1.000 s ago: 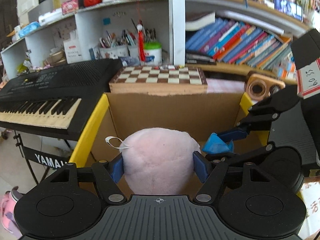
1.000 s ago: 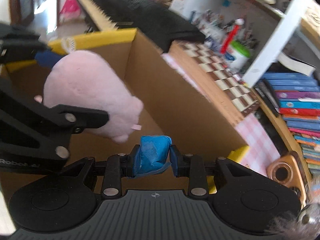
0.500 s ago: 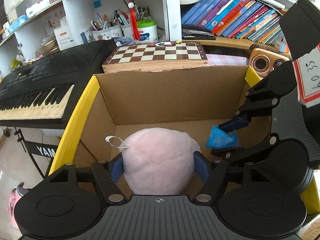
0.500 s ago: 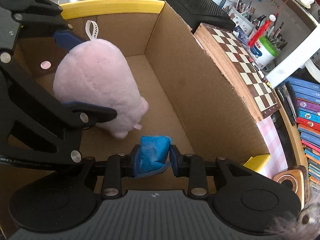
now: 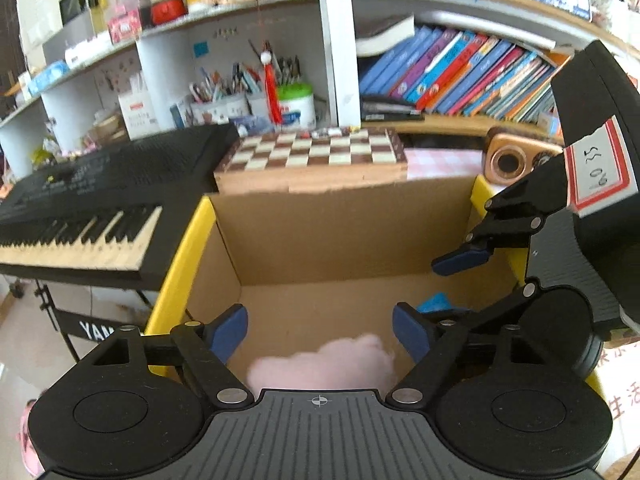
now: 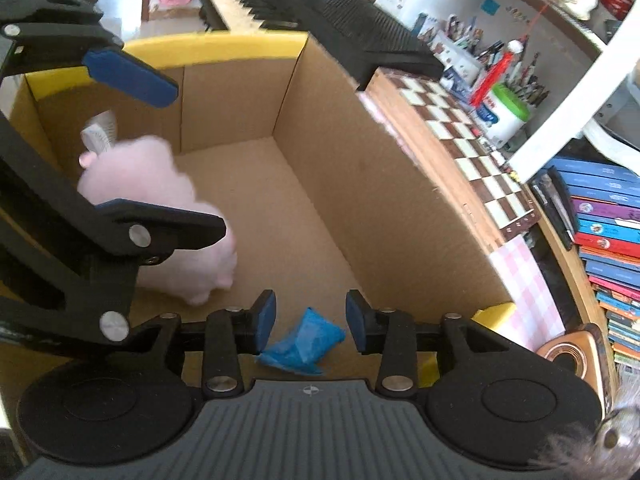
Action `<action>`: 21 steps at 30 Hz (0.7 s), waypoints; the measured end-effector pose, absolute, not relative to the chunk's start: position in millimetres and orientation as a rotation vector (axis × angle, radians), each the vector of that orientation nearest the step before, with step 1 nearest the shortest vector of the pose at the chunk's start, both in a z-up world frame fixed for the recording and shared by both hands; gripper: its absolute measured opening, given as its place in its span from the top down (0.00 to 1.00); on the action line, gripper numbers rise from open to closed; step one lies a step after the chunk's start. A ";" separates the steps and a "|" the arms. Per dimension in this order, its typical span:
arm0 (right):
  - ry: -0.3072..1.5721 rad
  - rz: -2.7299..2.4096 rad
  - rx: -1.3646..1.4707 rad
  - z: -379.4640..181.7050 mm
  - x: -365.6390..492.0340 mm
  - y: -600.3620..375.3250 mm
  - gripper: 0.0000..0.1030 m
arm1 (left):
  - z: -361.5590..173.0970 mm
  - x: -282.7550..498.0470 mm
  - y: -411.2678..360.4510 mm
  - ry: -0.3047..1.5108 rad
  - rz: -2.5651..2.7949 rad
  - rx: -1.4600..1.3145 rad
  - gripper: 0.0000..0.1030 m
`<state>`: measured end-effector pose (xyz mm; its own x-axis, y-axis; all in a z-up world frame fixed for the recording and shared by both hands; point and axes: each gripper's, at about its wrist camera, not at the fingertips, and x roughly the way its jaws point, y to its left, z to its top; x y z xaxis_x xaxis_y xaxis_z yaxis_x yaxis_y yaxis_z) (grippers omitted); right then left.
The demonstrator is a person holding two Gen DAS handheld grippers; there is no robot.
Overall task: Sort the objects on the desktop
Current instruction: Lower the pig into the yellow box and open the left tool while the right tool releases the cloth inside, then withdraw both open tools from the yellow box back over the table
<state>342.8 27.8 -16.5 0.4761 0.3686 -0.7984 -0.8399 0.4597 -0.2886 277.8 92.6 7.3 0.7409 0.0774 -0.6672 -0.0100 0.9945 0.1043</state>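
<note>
A pink plush toy (image 5: 324, 366) lies on the floor of the cardboard box (image 5: 340, 232), blurred, below my open left gripper (image 5: 320, 332). In the right wrist view the plush (image 6: 160, 208) sits at the box's left end, partly behind the left gripper (image 6: 156, 152). A small blue crumpled packet (image 6: 302, 342) lies on the box floor (image 6: 280, 208) just below my open right gripper (image 6: 310, 316). In the left wrist view the packet (image 5: 436, 302) shows beside the right gripper (image 5: 452, 284).
The box has yellow rims (image 5: 180, 264). A black keyboard (image 5: 100, 200) stands left of it. A chessboard (image 5: 312, 154), a wooden speaker (image 5: 508, 162), pen holders (image 5: 224, 100) and shelves of books (image 5: 460, 76) are behind.
Both grippers opened. The pink plush dropped from the left gripper and the blue packet dropped from the right gripper into the box. Both grippers rose a little.
</note>
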 end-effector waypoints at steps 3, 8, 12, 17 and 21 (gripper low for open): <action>0.701 0.809 -0.691 -4.1 340.1 17.8 0.60 | 17.1 268.3 92.2 0.697 0.053 0.088 0.18; 0.675 0.769 -0.607 10.5 331.9 1.8 0.60 | 31.7 251.4 93.2 0.638 0.067 0.061 0.13; 0.636 0.728 -0.539 24.1 321.5 -11.8 0.59 | 42.7 236.6 96.2 0.596 0.081 0.039 0.13; 0.596 0.664 -0.431 40.3 304.0 -33.0 0.58 | 55.1 213.0 100.4 0.536 0.102 -0.008 0.10; 0.572 0.604 -0.346 50.6 284.9 -50.0 0.58 | 61.0 194.5 103.4 0.509 0.116 -0.040 0.10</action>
<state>284.9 -50.0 50.6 0.6766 0.4330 -0.5955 -0.6182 0.7735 -0.1399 194.5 103.4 61.0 0.8670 0.1009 -0.4879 -0.1210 0.9926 -0.0097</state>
